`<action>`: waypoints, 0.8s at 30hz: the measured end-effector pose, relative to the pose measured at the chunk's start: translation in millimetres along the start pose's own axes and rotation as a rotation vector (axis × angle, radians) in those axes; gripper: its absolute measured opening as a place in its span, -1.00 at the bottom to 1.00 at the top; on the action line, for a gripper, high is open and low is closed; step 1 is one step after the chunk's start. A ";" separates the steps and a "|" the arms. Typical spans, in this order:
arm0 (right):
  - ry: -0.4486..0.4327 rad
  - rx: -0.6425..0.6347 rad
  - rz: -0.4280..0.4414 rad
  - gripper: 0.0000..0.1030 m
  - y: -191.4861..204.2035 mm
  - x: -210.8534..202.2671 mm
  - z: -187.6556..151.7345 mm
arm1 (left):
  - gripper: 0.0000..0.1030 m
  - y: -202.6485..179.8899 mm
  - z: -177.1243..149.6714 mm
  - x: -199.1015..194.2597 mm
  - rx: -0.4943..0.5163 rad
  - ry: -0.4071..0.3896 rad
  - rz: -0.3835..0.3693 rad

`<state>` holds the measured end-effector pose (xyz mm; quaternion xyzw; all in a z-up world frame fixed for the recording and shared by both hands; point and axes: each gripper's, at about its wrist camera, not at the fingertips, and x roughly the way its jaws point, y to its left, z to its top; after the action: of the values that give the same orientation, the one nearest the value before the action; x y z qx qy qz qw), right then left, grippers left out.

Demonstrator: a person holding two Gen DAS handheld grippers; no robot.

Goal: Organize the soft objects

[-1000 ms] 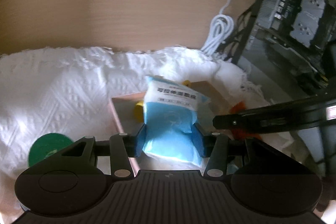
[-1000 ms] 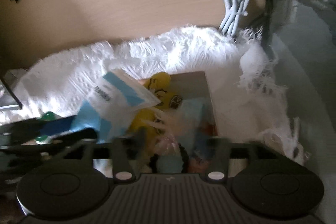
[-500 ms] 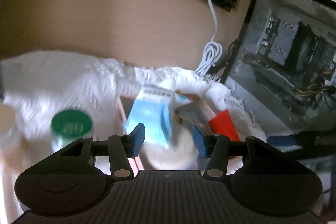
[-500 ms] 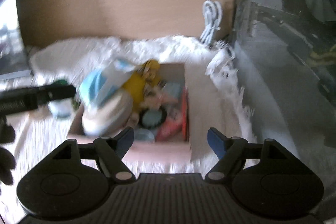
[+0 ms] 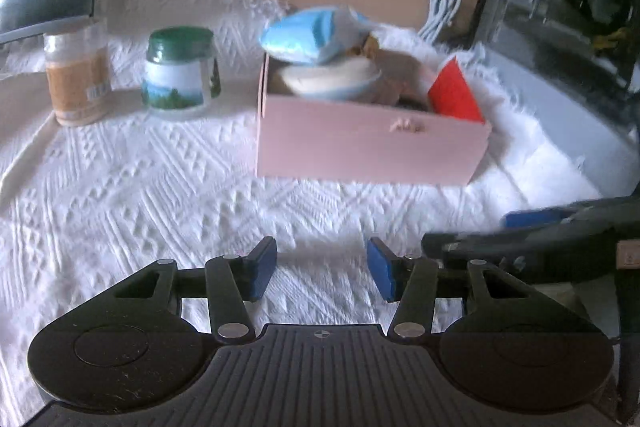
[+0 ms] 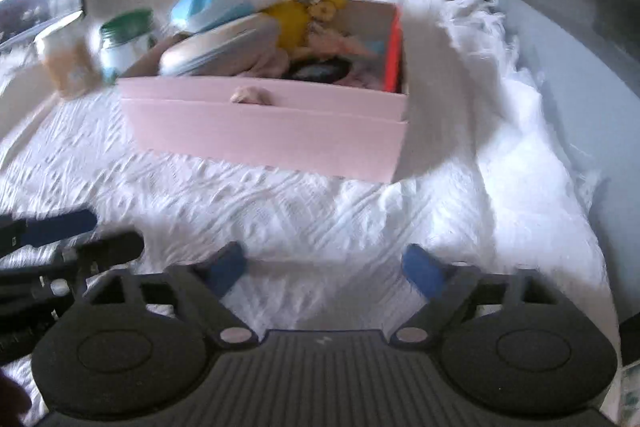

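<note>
Across the middle of both views sits the pink box (image 5: 360, 143) on a white textured cloth (image 5: 140, 195), crammed with soft things. A blue-and-white pack (image 5: 308, 35) lies on top at the box's upper left, resting over a pale round cushion (image 5: 328, 83). From the right wrist a yellow plush (image 6: 300, 15) shows behind the cushion, with pinkish soft items beside it and a red flap (image 5: 454, 95) at the box's right end. Left of the box stand a green-lidded jar (image 5: 180, 71) and an orange-filled jar (image 5: 76, 71), just apart from each other.

At the bottom of its frame the left gripper (image 5: 322, 273) has its blue pads partly apart with only cloth between them. The right gripper (image 6: 326, 269) has just been spreading its jaws, which stand wide apart and empty. Both are well short of the box. Each gripper shows at the other view's lower edge.
</note>
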<state>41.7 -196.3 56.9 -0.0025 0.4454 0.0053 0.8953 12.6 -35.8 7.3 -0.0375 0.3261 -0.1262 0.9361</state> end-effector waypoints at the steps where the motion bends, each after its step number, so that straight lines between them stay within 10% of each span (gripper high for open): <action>1: 0.001 0.006 -0.015 0.99 -2.0 0.9 -1.8 | 0.06 -1.4 -1.9 2.7 -0.002 -0.003 0.021; 24: -0.144 -0.028 0.080 1.00 -21.0 7.6 -15.3 | 0.02 -8.6 -8.5 10.3 -0.015 -0.059 0.112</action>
<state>34.3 -217.4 41.6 0.0032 0.3793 0.0475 0.9240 13.3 -46.7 -4.2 -0.0300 0.3010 -0.0701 0.9506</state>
